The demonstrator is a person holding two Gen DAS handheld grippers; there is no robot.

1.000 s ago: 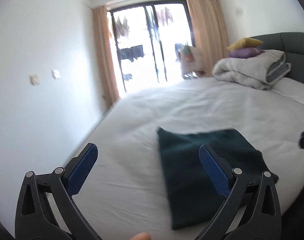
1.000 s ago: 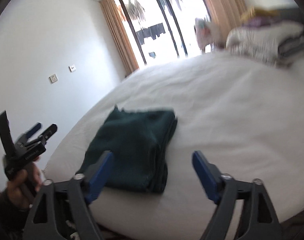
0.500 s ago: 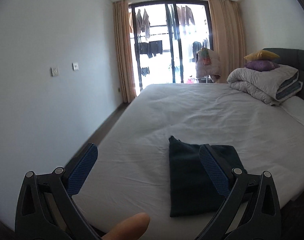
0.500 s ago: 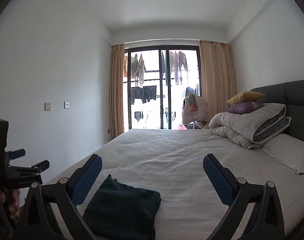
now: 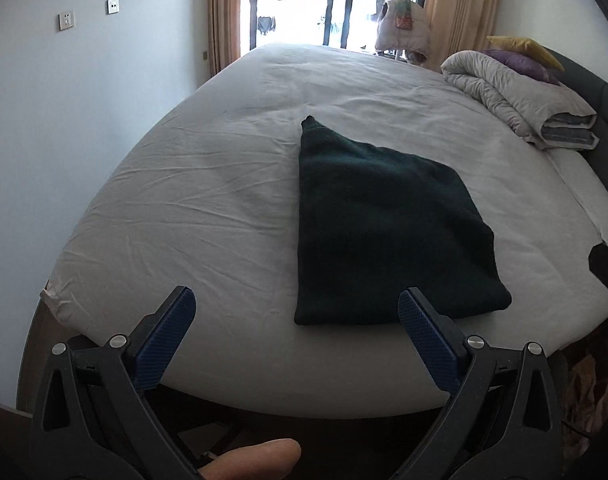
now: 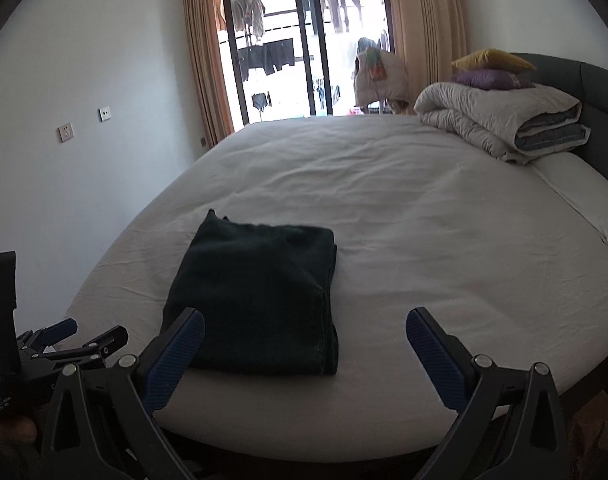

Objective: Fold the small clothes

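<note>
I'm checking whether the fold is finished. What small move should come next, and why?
Probably none on the garment: it lies folded in a neat rectangle near the bed edge. Both the left gripper and right gripper are open and empty, so drawing them back seems right.

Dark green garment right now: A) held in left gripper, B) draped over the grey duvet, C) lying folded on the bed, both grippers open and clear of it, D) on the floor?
C: the dark green garment lies folded on the bed; left gripper and right gripper are open and empty.
</note>
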